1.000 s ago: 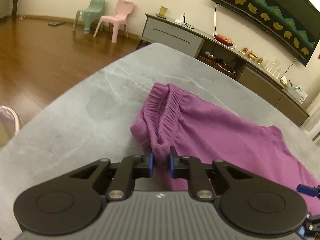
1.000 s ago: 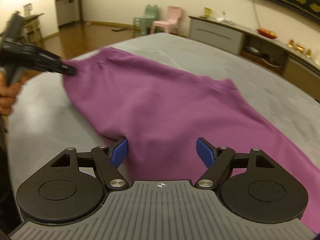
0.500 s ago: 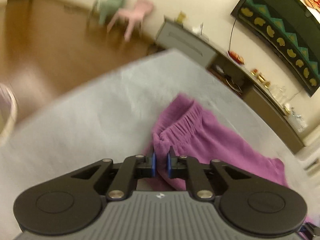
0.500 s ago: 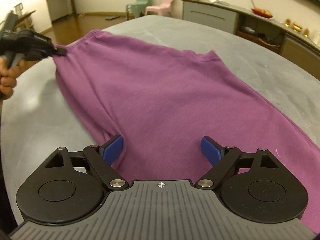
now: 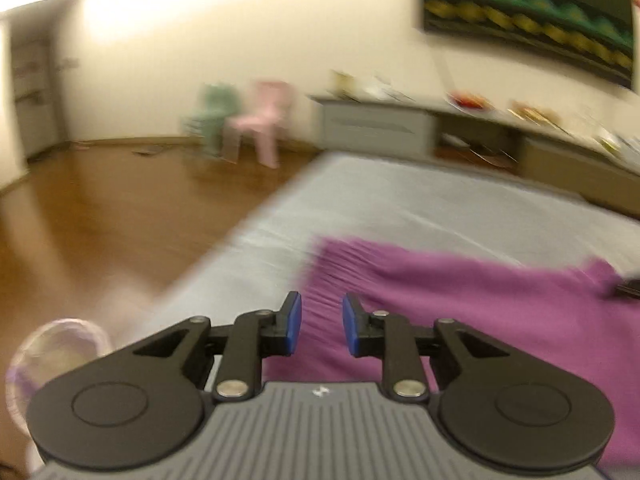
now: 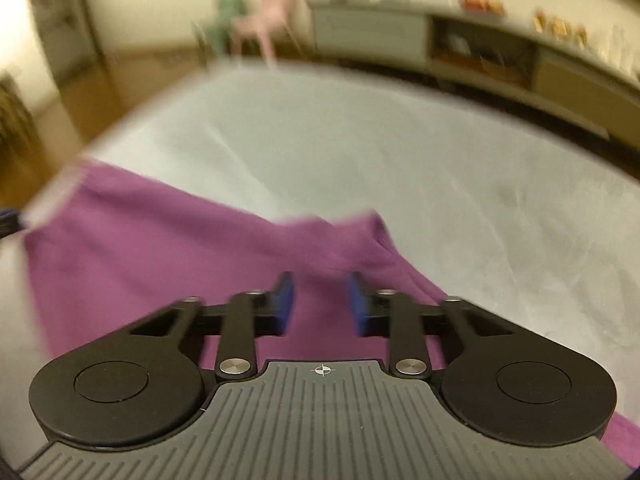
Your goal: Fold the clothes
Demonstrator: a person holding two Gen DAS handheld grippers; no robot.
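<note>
Purple pants (image 5: 460, 300) lie flat on the grey table (image 5: 400, 204); the ribbed waistband (image 5: 340, 264) points away from my left gripper. My left gripper (image 5: 321, 326) is open, its blue pads apart just above the waistband edge, holding nothing. In the right wrist view the pants (image 6: 160, 248) spread to the left and under my right gripper (image 6: 320, 304), which is partly open above the cloth near a folded corner (image 6: 372, 228). Both views are blurred by motion.
The table's left edge (image 5: 224, 240) drops to a wooden floor (image 5: 100, 208). A green chair (image 5: 212, 120) and a pink chair (image 5: 266, 116) stand by the far wall, beside a long low cabinet (image 5: 440, 128). A pale round container (image 5: 48, 356) sits low at the left.
My left gripper has let go of the waistband and opened. My right gripper has narrowed and moved along the cloth. Both cameras swung, and the pants now lie flatter.
</note>
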